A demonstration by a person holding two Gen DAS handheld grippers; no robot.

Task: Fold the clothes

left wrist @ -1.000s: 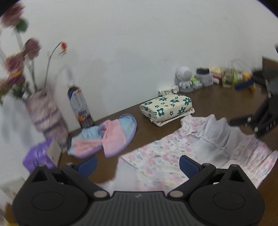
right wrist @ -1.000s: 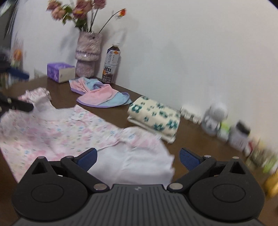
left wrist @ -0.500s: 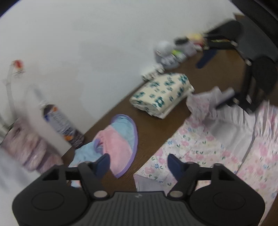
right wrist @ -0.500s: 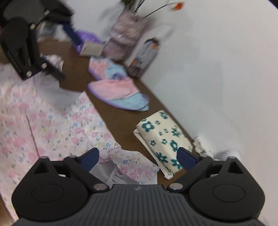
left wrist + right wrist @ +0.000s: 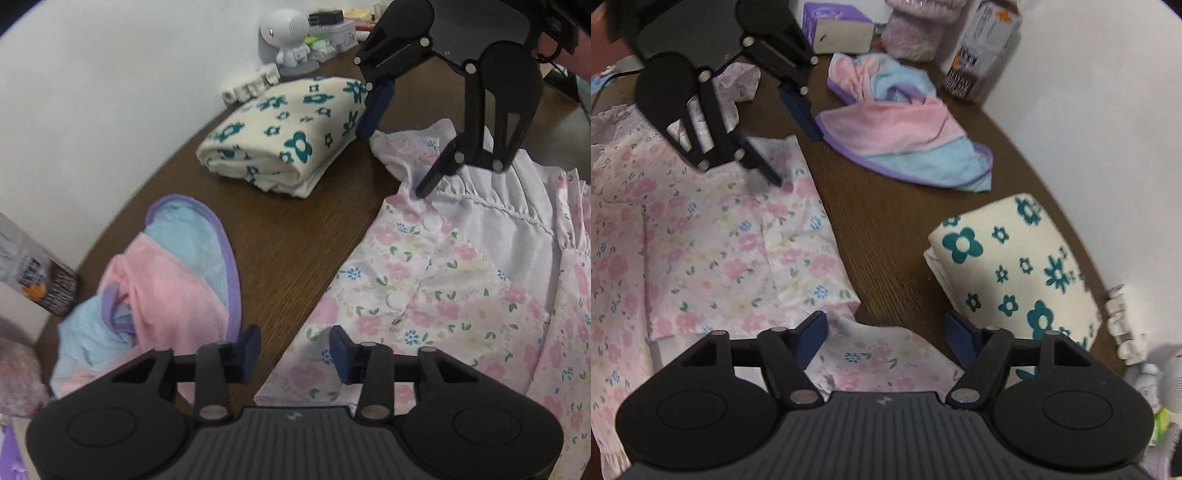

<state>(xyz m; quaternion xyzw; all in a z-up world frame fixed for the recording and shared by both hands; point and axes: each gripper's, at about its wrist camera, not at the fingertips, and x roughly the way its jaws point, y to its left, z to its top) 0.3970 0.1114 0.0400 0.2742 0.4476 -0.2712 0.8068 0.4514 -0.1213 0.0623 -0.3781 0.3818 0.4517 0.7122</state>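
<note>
The pink floral garment (image 5: 443, 280) lies spread, partly opened, on the brown tabletop (image 5: 295, 236), its far edge under both tools. The left tool (image 5: 293, 349) hangs with jaws apart over one edge; the right tool (image 5: 884, 334) is likewise agape above a sleeve, gripping nothing. Likely risks: a pinch taking only the top layer, so the fold skews, or a sweep nudging the folded flower-print cloth (image 5: 284, 133) and the pink-and-blue towel (image 5: 173, 280) close by.

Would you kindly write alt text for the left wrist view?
The open left gripper hangs over the edge of a pink floral garment spread on a brown table, the open right gripper at its collar. A folded cream cloth lies beyond.
</note>
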